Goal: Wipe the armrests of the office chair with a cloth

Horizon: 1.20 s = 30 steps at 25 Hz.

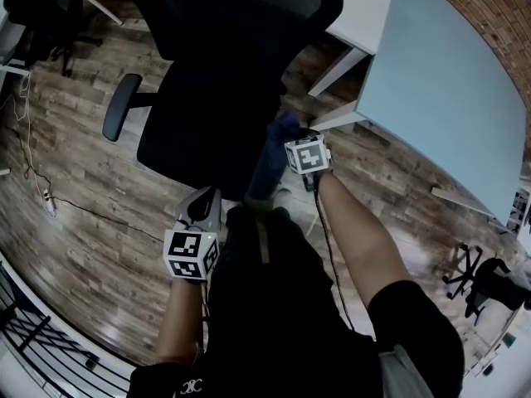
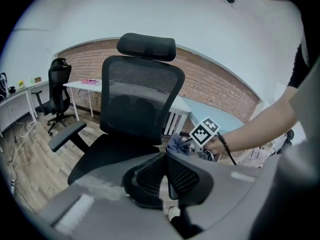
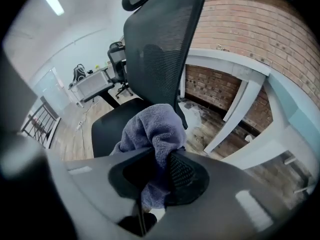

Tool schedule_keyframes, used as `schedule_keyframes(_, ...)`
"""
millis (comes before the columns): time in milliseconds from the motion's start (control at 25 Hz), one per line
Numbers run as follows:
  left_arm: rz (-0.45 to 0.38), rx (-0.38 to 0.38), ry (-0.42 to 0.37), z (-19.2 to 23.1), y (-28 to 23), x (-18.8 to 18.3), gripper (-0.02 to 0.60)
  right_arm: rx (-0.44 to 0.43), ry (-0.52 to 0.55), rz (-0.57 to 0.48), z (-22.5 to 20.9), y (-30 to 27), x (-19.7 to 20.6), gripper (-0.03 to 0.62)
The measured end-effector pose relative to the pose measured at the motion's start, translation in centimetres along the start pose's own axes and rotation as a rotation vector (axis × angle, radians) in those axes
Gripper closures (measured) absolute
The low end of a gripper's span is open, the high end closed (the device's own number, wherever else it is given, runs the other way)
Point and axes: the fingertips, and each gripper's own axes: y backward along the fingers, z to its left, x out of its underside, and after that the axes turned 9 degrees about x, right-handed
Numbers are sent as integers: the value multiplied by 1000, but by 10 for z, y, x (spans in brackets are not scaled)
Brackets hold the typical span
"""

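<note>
Only one armrest (image 1: 122,106) of the office chair (image 1: 207,98) shows plainly: the one on its left in the head view, jutting out beside the seat. The other side of the seat is covered by the cloth (image 1: 272,160) and by the right claw (image 3: 161,156), so no armrest can be made out there, nor whether the cloth touches one. There is one cloth, blue-grey and bunched. In the right gripper view it is pinched between that claw's two jaws, its folds bulging above them and a tail hanging below, right against the right edge of the dark seat and in front of the mesh backrest. The left claw (image 2: 165,166) is pressed together with nothing between its jaws, and sits low near the person's body, apart from the chair. Much of the chair's seat is a flat black shape in the head view, with little detail. Two further chairs show there, both partly cut off: one at the upper left corner (image 1: 33,7) and one at the lower right (image 1: 489,282). One pale worktop (image 1: 431,81) stands beyond the chair, and a thin cable (image 1: 91,210) trails over the wooden floor (image 1: 75,247).
</note>
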Motion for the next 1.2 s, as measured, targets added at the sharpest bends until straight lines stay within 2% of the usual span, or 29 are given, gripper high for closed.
schedule_keyframes(120, 7, 8, 1, -3, -2, 1, 577, -3, -77, -21, -1, 9, 9, 530)
schedule_keyframes(280, 13, 25, -8, -10, -7, 1, 577, -73, -142, 2, 17, 30, 45, 530)
schedule_keyframes(360, 22, 40, -16, -15, -13, 1, 577, -127, -91, 36, 39, 41, 72, 530)
schedule_keyframes(520, 51, 72, -35, -30, -27, 2, 577, -275, 163, 95, 101, 59, 141, 530)
schedule_keyframes(600, 70, 86, -41, -36, -33, 4, 577, -342, 212, 92, 130, 71, 164, 530)
schedule_keyframes(680, 88, 98, -53, -42, -38, 6, 577, -377, 202, 100, 149, 80, 178, 530)
schedule_keyframes(880, 130, 126, -104, -57, -47, 5, 577, -369, 127, 45, 150, 85, 172, 530)
schedule_keyframes(1200, 244, 161, -208, -74, -69, 3, 577, -242, 82, -69, 88, 79, 148, 531)
